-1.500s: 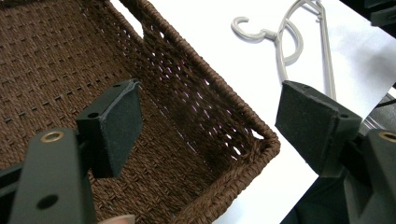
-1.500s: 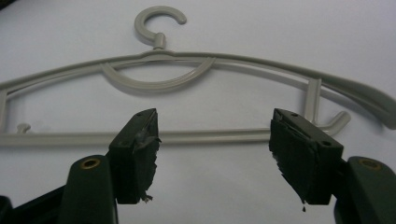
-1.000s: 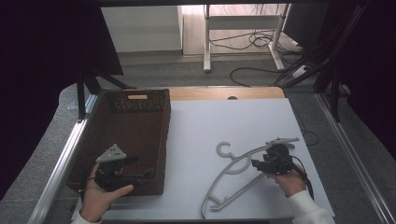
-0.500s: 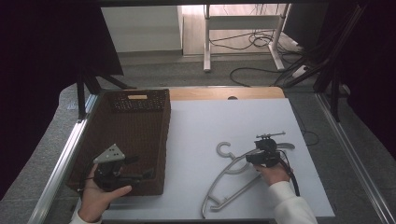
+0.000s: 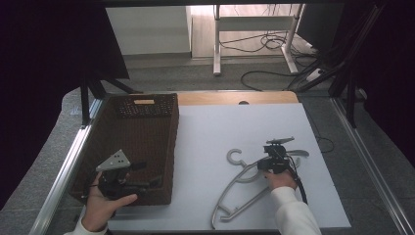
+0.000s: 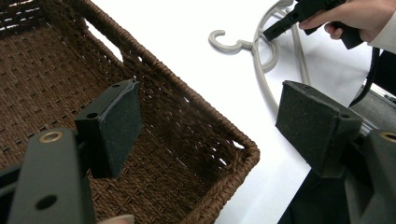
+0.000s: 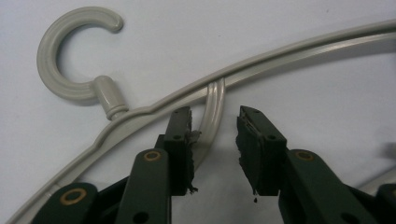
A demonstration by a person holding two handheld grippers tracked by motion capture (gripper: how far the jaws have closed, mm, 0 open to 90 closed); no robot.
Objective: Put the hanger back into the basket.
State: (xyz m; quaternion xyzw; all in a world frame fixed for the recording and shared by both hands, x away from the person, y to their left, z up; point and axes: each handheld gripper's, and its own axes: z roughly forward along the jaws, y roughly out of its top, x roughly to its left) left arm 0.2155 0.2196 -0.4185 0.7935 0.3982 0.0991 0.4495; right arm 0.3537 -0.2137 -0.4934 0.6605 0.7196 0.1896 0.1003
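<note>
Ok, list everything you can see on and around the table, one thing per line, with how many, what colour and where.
basket: one, dark brown wicker, left side of the table, nothing visible inside.
hanger: one, pale grey plastic, flat on the white surface right of the basket, hook pointing away from the person.
table: one, white top with a wooden strip along the far edge.
desk frame: one, white, on the floor beyond the table.
cables: several, black, on the floor beyond the table.
left gripper: one, black, open, over the basket's near right corner.
right gripper: one, black, open, jaws astride the hanger's inner bar.
</note>
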